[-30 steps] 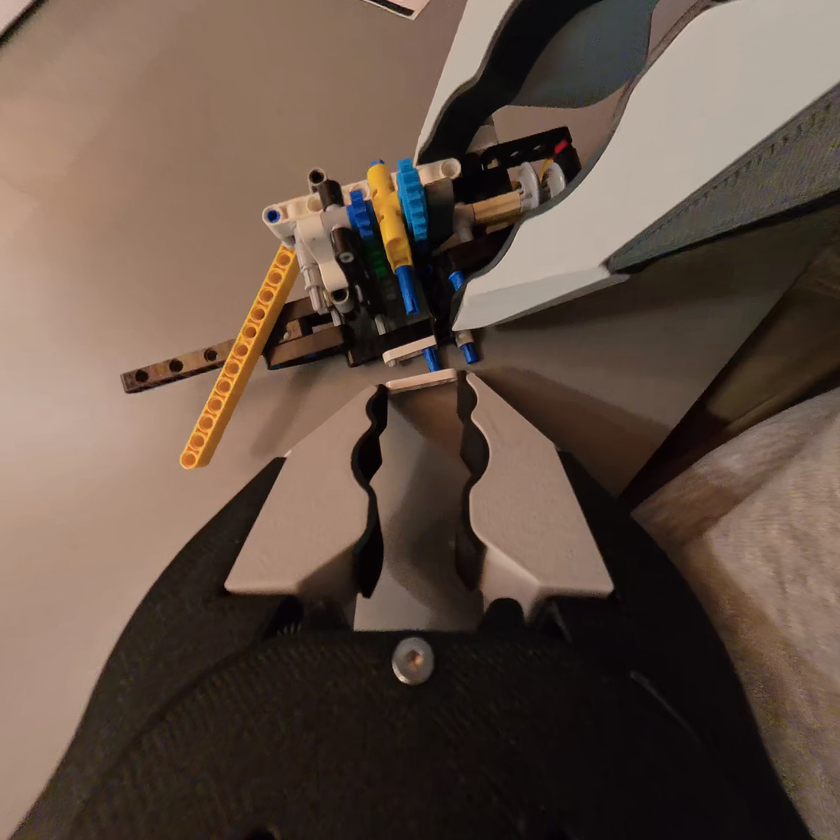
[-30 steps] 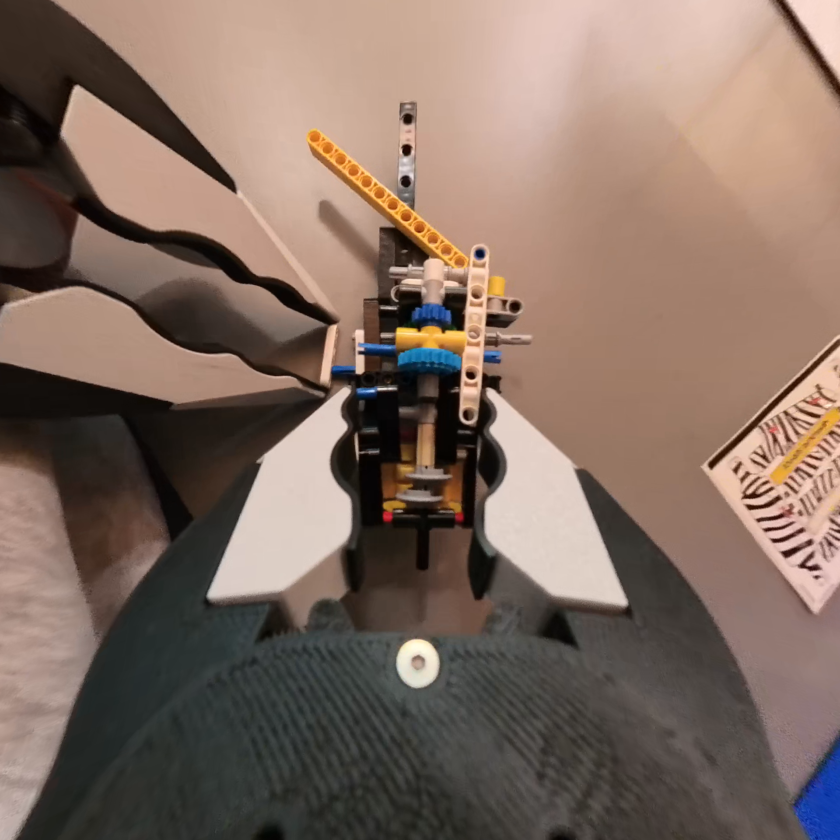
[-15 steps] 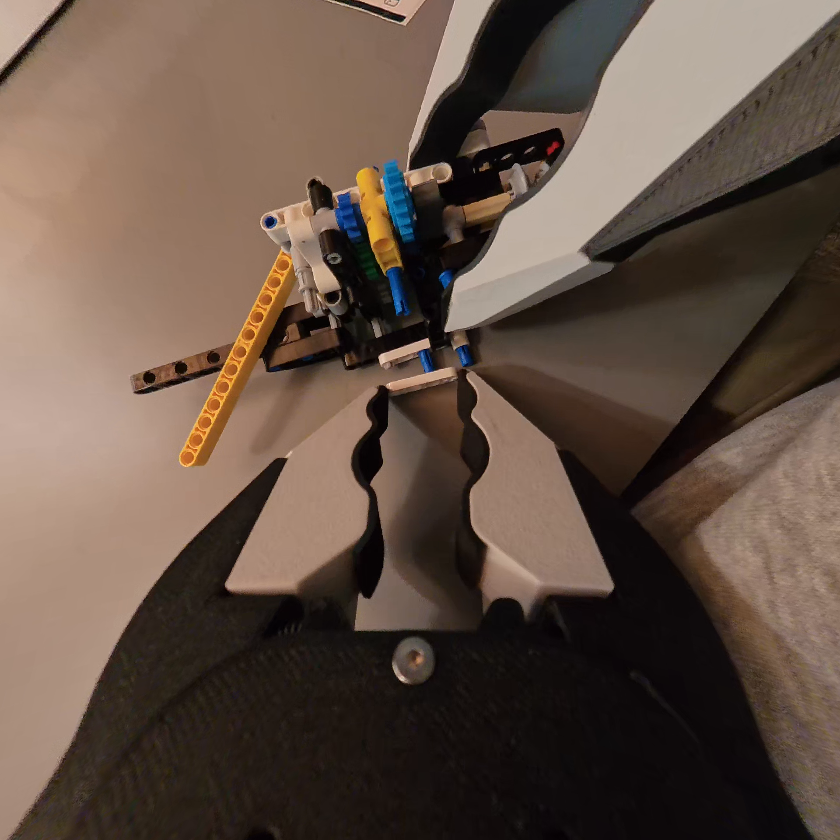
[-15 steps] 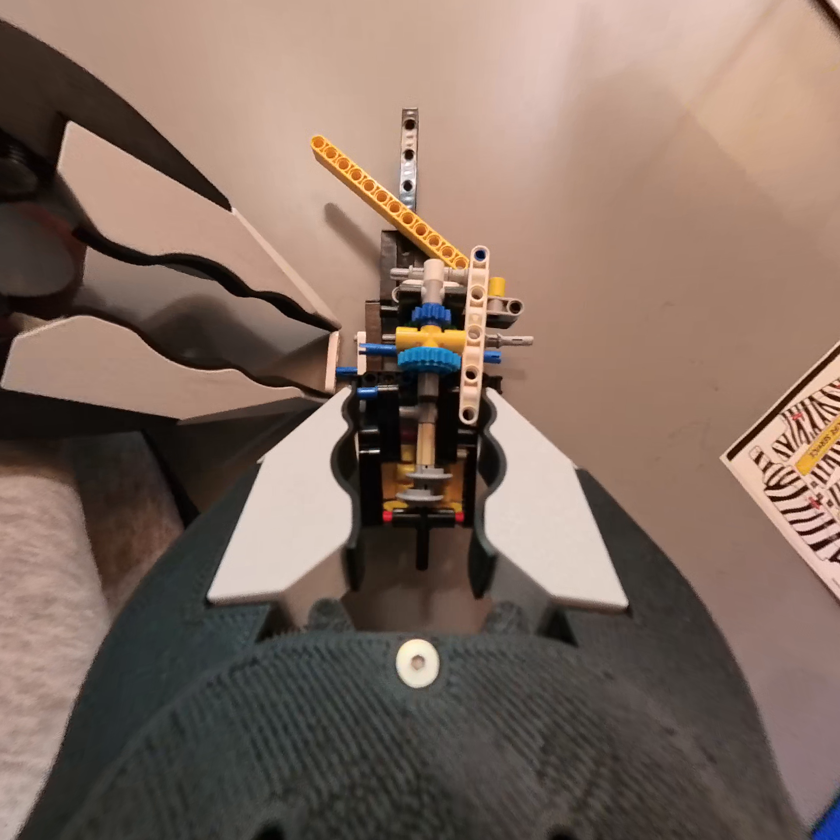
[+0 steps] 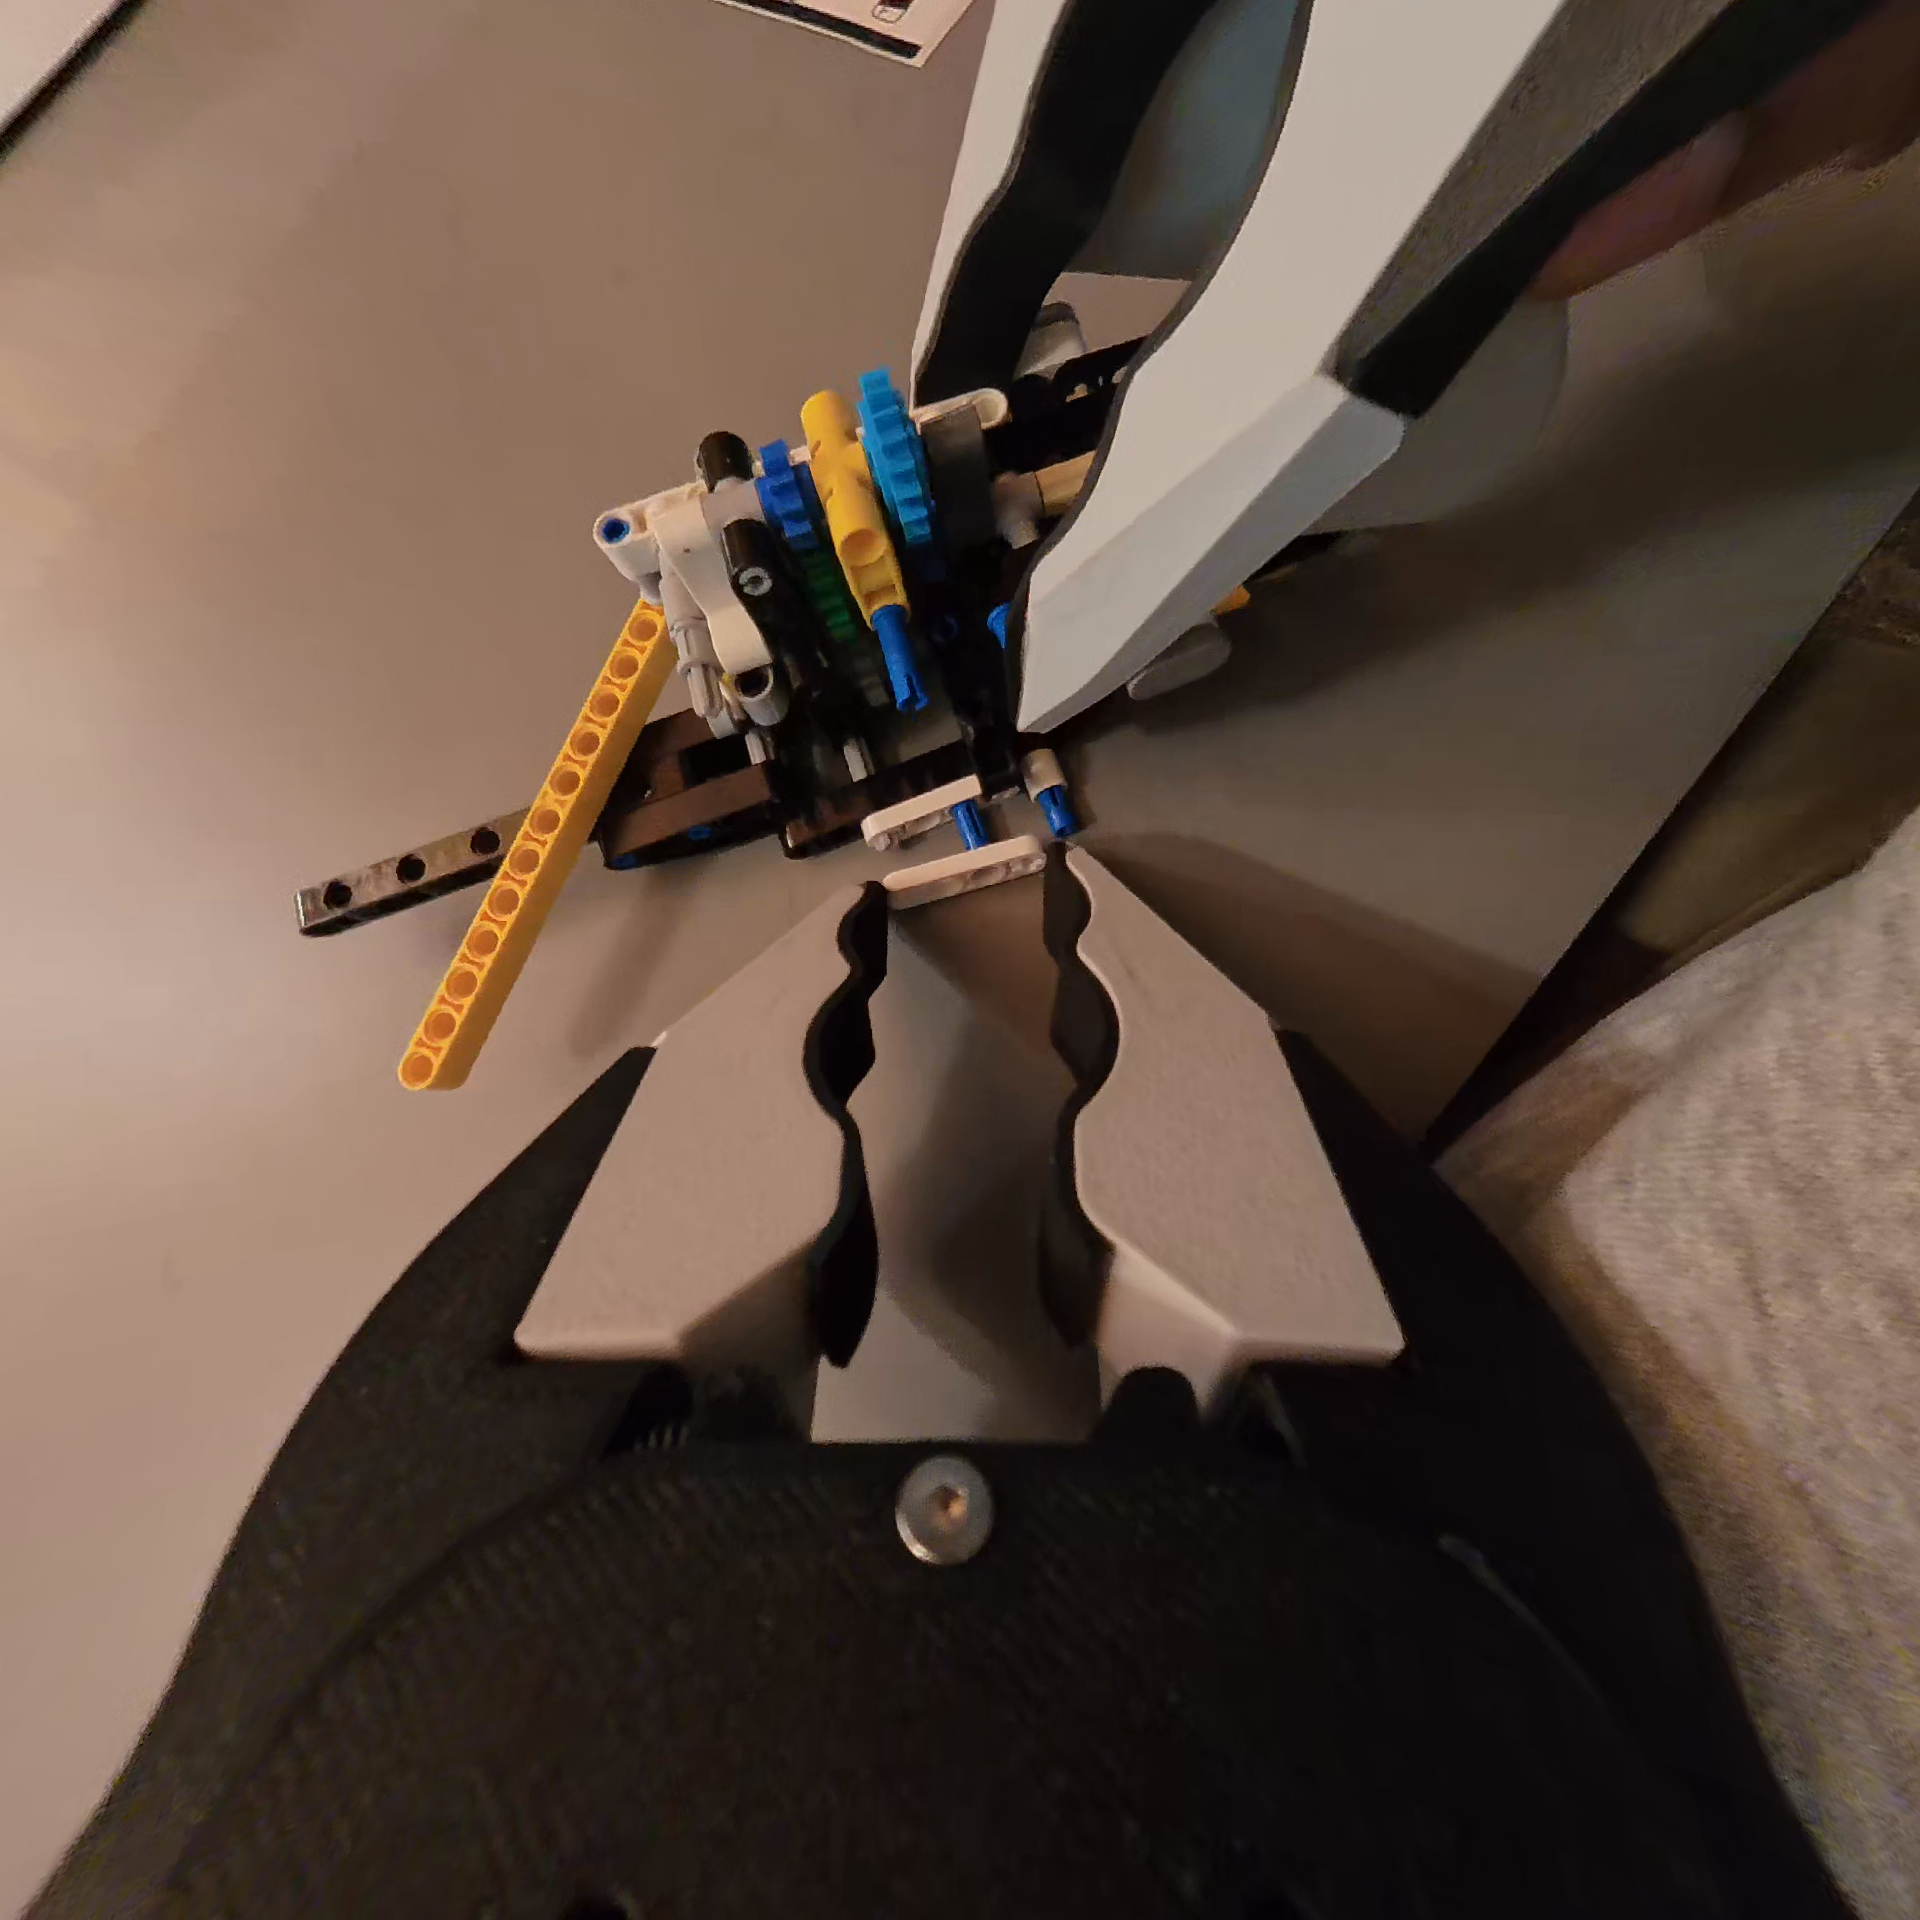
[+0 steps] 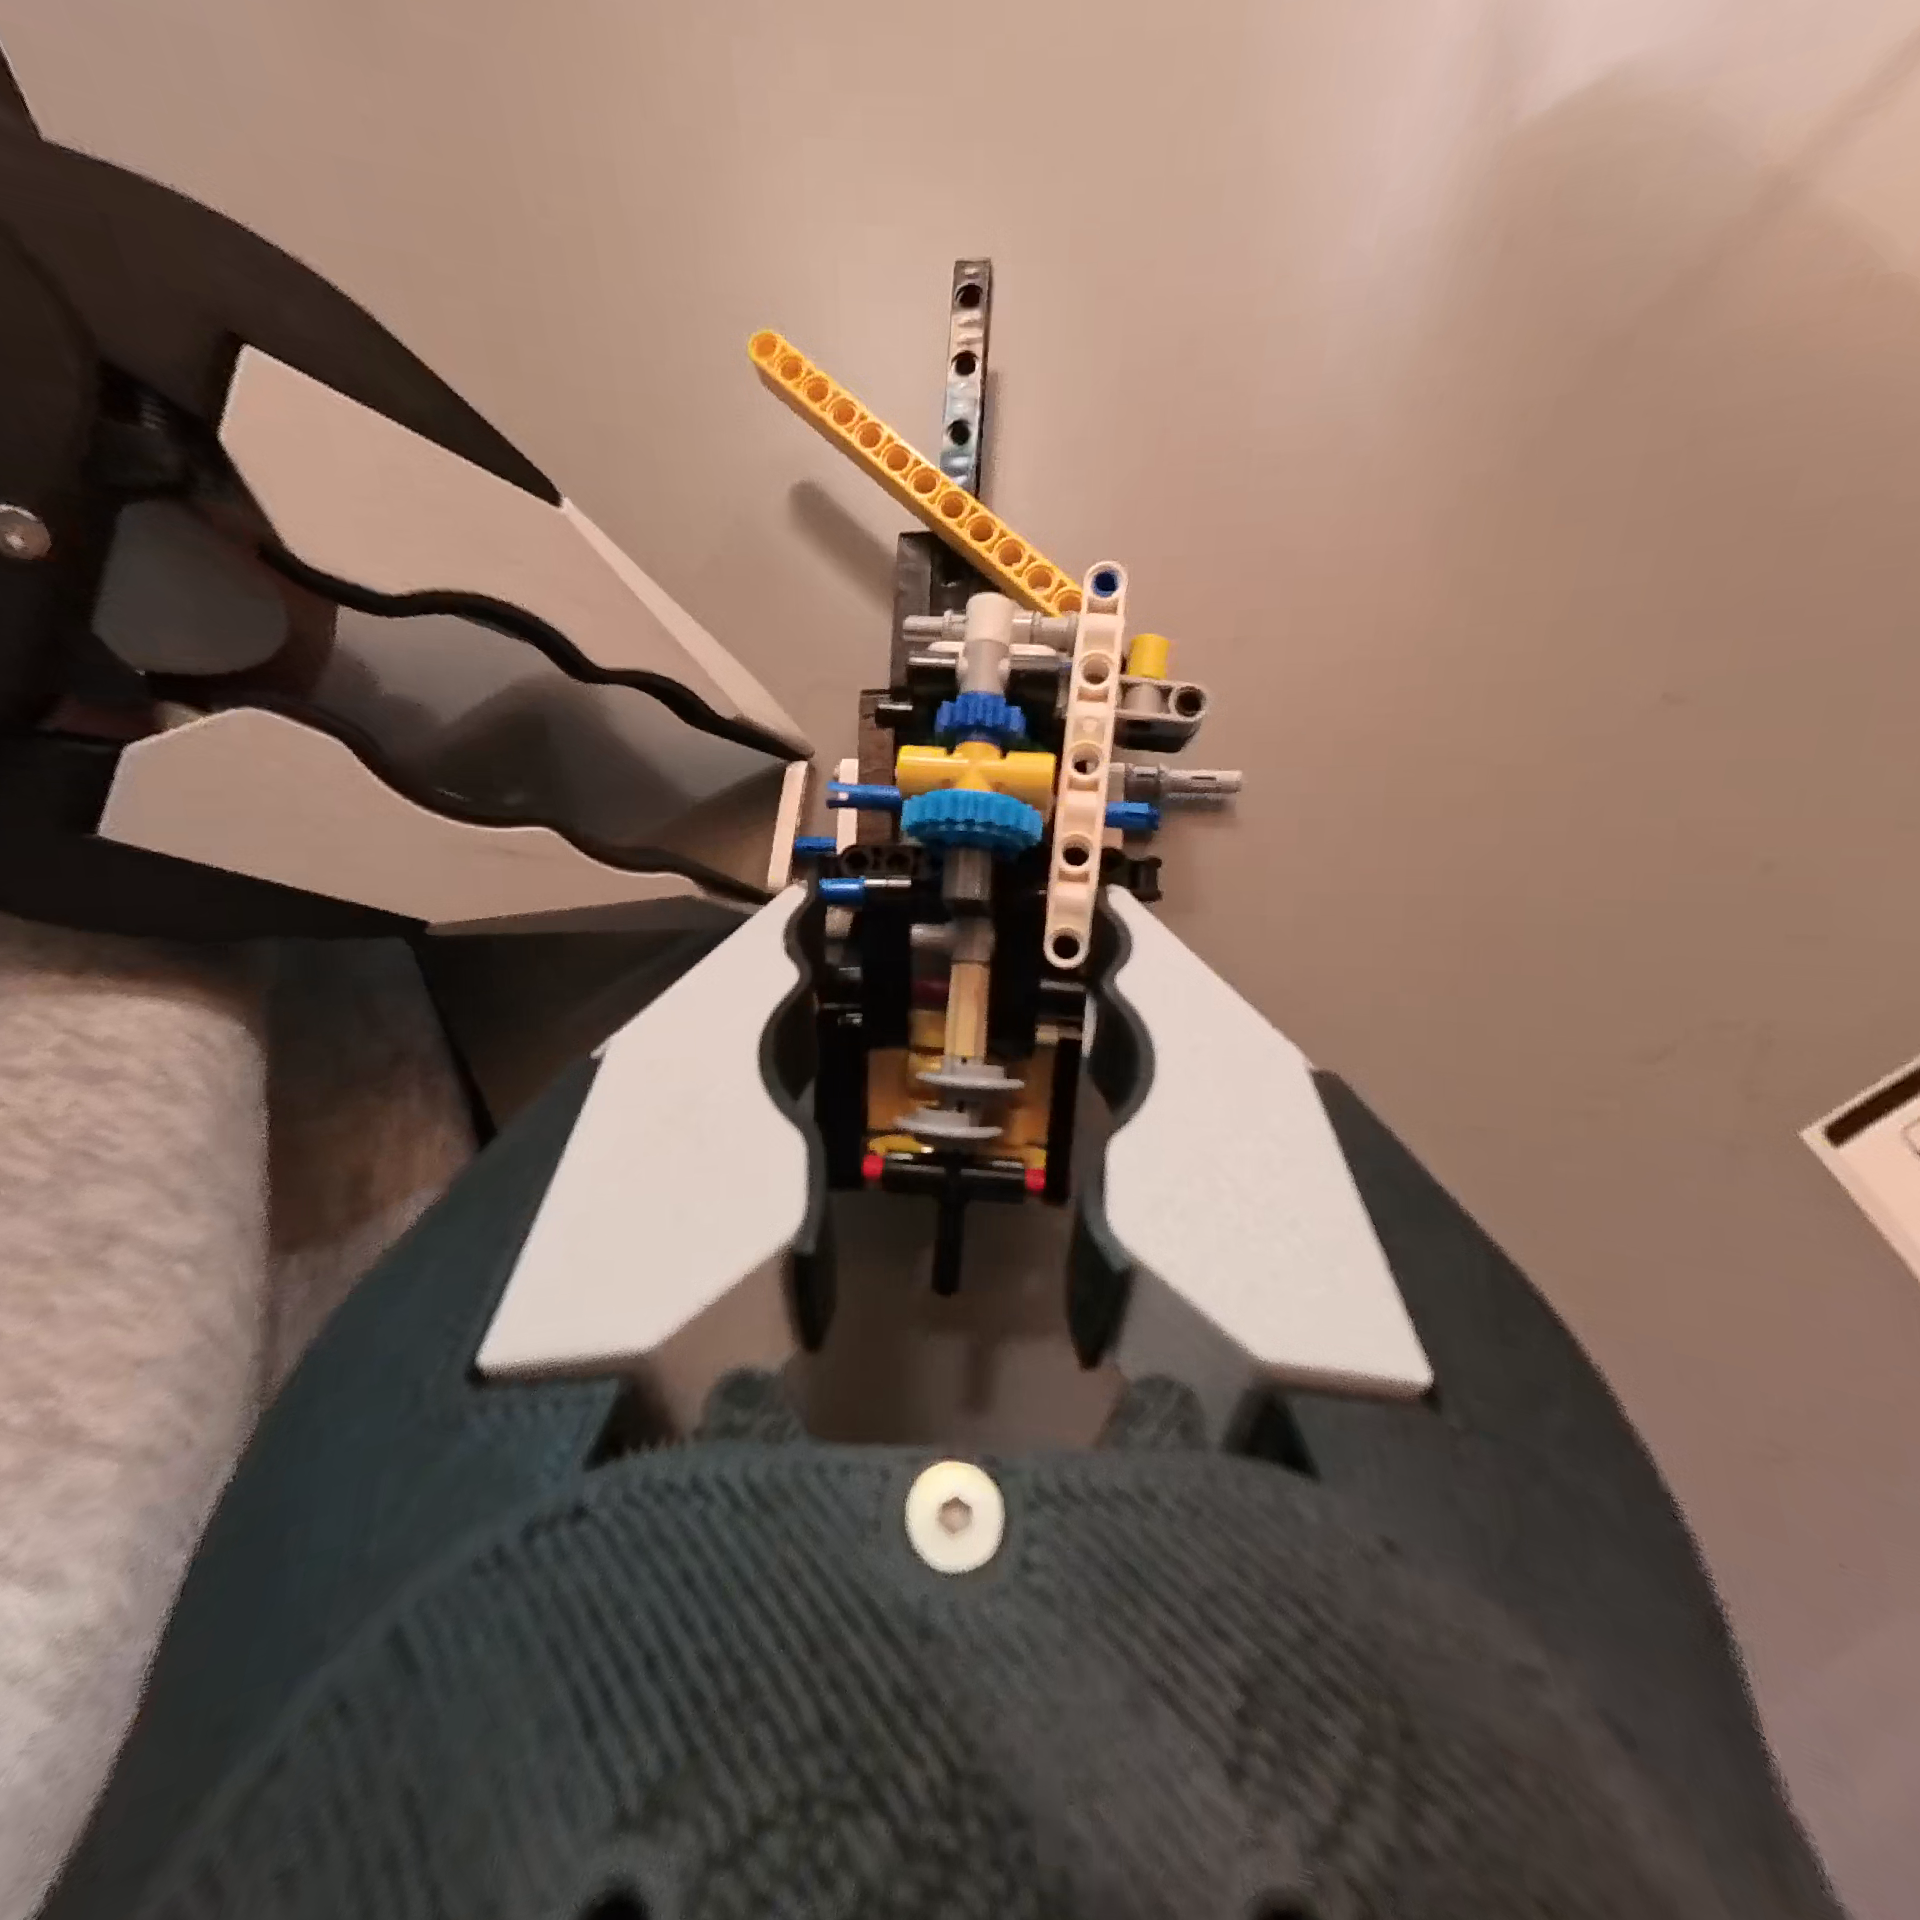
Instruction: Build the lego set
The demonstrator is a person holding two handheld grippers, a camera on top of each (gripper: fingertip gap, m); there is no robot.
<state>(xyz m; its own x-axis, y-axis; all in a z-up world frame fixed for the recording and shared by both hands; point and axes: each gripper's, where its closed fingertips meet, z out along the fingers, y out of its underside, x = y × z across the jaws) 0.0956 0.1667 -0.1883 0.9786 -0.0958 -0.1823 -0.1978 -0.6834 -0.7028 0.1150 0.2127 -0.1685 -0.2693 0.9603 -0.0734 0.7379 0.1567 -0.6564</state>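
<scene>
The lego assembly (image 5: 831,623) is a black frame with blue gears, a yellow connector, white beams, a long yellow beam (image 5: 540,842) and a dark beam (image 5: 405,883). It rests over the grey table. My right gripper (image 6: 956,914) is shut on the assembly's black frame (image 6: 852,1039). In the left wrist view it comes in from the upper right (image 5: 987,551). My left gripper (image 5: 964,871) is shut on a small white flat piece (image 5: 966,868). It holds that piece just short of the assembly's blue pins (image 5: 971,821). The right wrist view shows it at the left (image 6: 788,826).
A printed paper sheet lies at the right edge (image 6: 1870,1143), and another at the far table end (image 5: 852,16). Pale knitted fabric (image 5: 1714,1247) lies beyond the table's near edge. A person's fingers (image 5: 1662,208) hold the right gripper.
The right gripper has turned a little with the assembly, and the paper sheet has slid toward the right edge of its view. The left gripper stays at the assembly's side with the white piece.
</scene>
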